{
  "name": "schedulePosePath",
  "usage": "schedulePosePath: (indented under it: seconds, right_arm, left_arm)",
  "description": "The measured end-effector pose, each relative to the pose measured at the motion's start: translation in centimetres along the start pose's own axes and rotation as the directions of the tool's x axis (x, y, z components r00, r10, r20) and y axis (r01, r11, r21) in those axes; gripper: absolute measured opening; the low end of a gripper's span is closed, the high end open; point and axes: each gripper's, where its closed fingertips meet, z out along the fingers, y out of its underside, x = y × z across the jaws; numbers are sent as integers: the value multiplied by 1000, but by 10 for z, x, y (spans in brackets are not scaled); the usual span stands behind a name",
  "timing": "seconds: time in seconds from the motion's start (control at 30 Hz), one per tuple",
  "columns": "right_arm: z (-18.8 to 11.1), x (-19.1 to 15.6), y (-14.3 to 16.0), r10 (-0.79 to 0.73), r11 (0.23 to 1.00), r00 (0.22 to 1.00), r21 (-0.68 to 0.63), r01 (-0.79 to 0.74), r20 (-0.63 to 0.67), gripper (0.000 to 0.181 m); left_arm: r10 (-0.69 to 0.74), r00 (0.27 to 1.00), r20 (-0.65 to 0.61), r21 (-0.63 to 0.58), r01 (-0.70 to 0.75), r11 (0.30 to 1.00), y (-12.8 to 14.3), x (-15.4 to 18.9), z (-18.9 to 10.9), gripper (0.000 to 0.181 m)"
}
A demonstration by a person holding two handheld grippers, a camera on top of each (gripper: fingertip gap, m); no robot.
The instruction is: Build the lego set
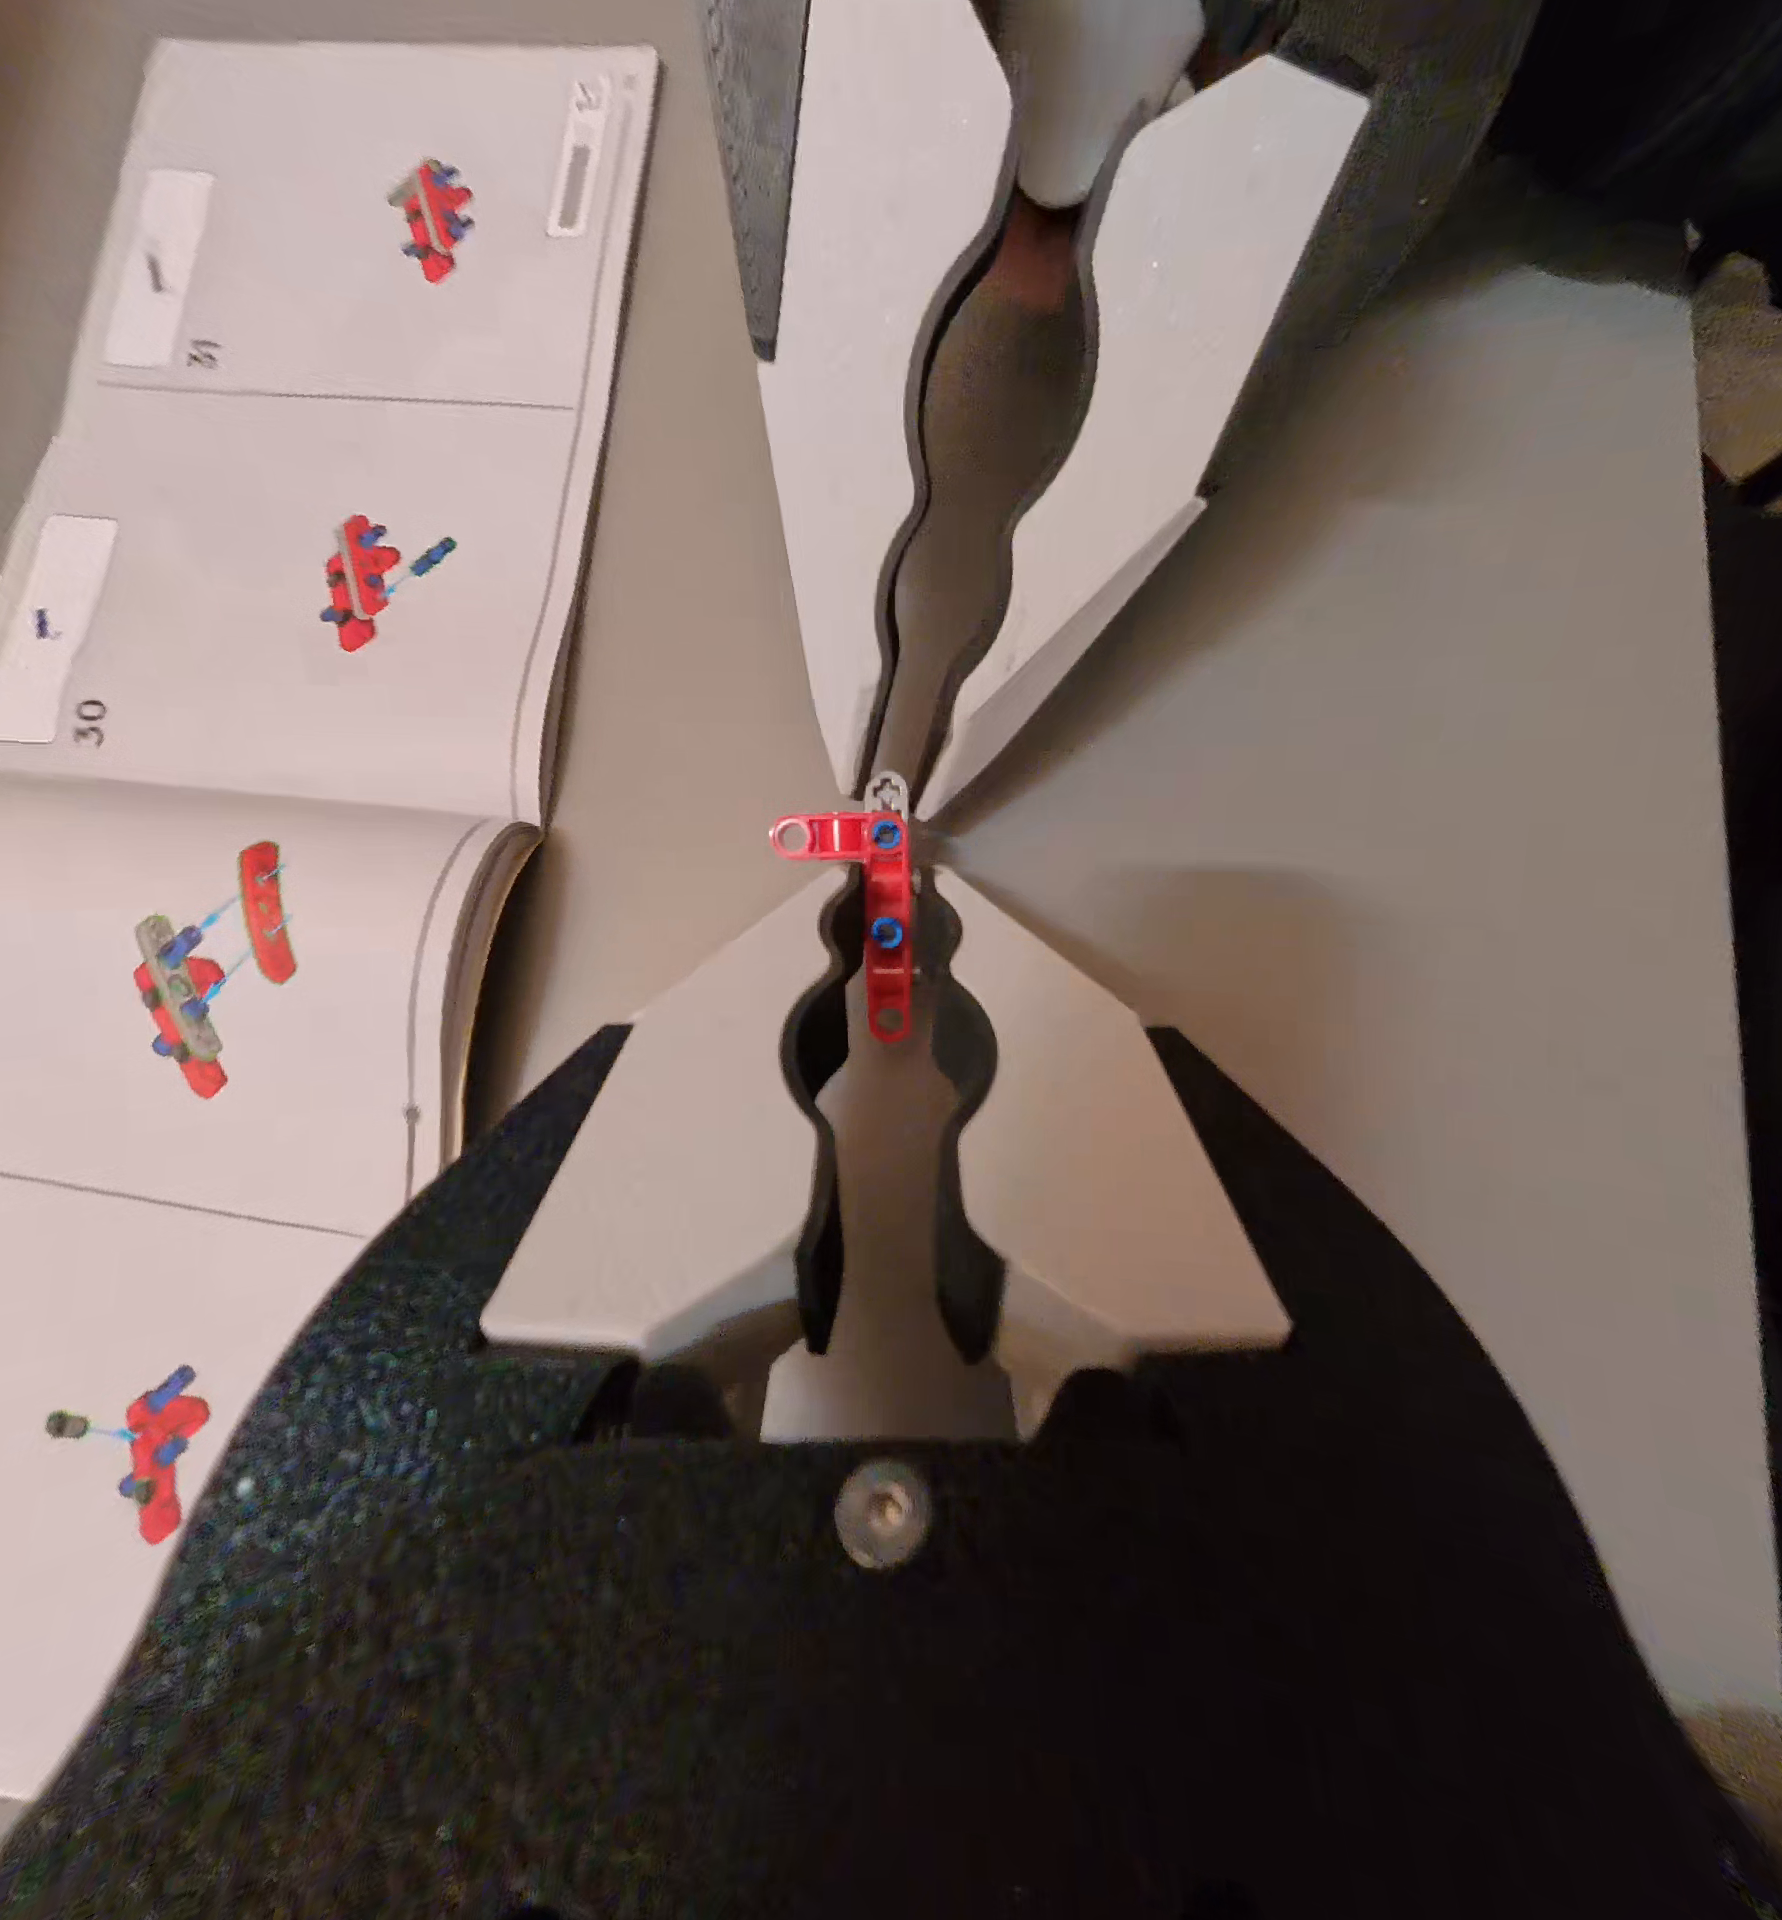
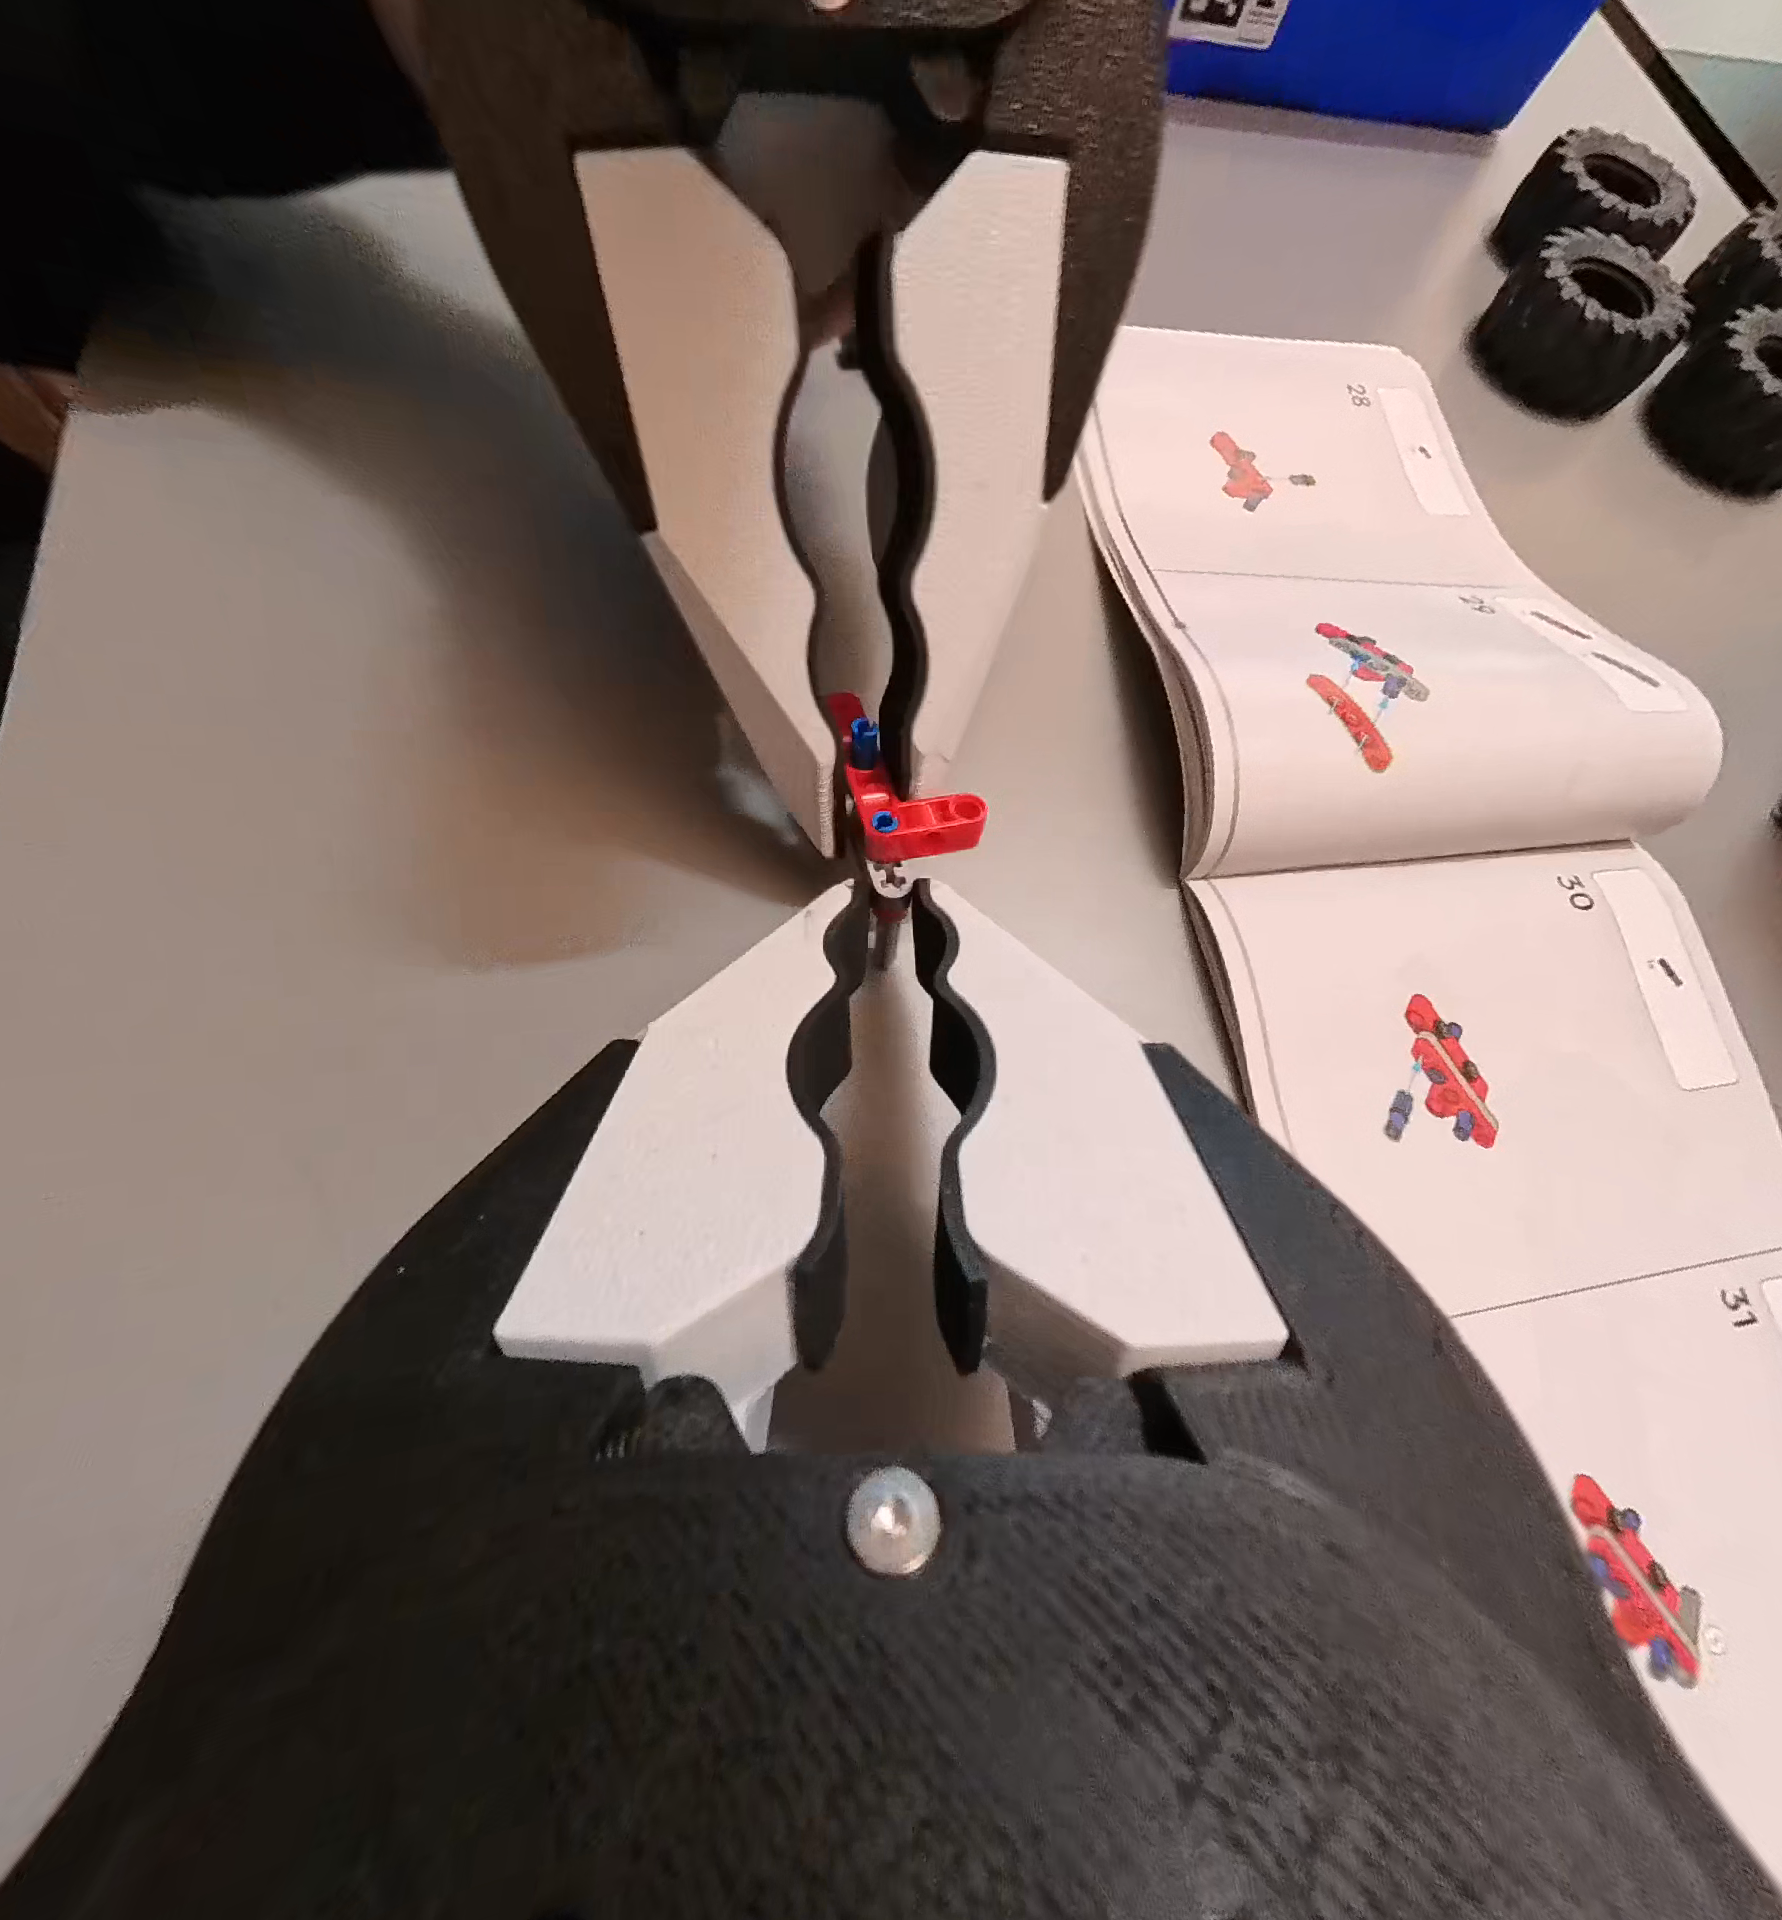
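Left wrist view, left to right. Open manual (image 1: 274, 644) at 9–10 o'clock on the grey table (image 1: 1386, 935), pages showing red build steps. Centre: left gripper (image 1: 887, 883) enters from 6 o'clock, fingers nearly closed, pinching the red beam (image 1: 889, 966) near the tips. The beam is an L shape with two blue pins (image 1: 887, 933); its short arm sticks out toward 9 o'clock. A grey piece (image 1: 887, 795) sits at the beam's top end. The right gripper (image 1: 902, 774) comes down from 12 o'clock, tips meeting the left one's at the grey piece, fingers almost together.

Right wrist view, left to right. Bare table at 9 o'clock. Centre: right gripper (image 2: 885, 899) from 6 o'clock, fingers narrowly apart, clamped on the grey piece (image 2: 889, 883) with a dark axle below it. Just above, the red beam (image 2: 913, 821) with a blue pin (image 2: 863, 740) pokes toward 3 o'clock, gripped by the left gripper (image 2: 866, 821) from 12 o'clock. Manual (image 2: 1438, 831) at 3 o'clock. Four black tyres (image 2: 1676, 332) at 1–2 o'clock, a blue bin (image 2: 1386, 62) at 1 o'clock.
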Motion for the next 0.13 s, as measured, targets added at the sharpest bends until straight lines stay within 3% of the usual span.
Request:
schedulePosePath:
  seconds: [0.03,0.13]
  right_arm:
    - [-1,0,0,-11,1000,1000,3,11,0,5]
    - [-5,4,-1,-14,1000,1000,24,14,-5,6]
  left_arm:
    - [-5,1000,-25,-25,5,1000,0,0,0,6]
    - [-16,996,-85,-94,8,996,-3,0,1,6]
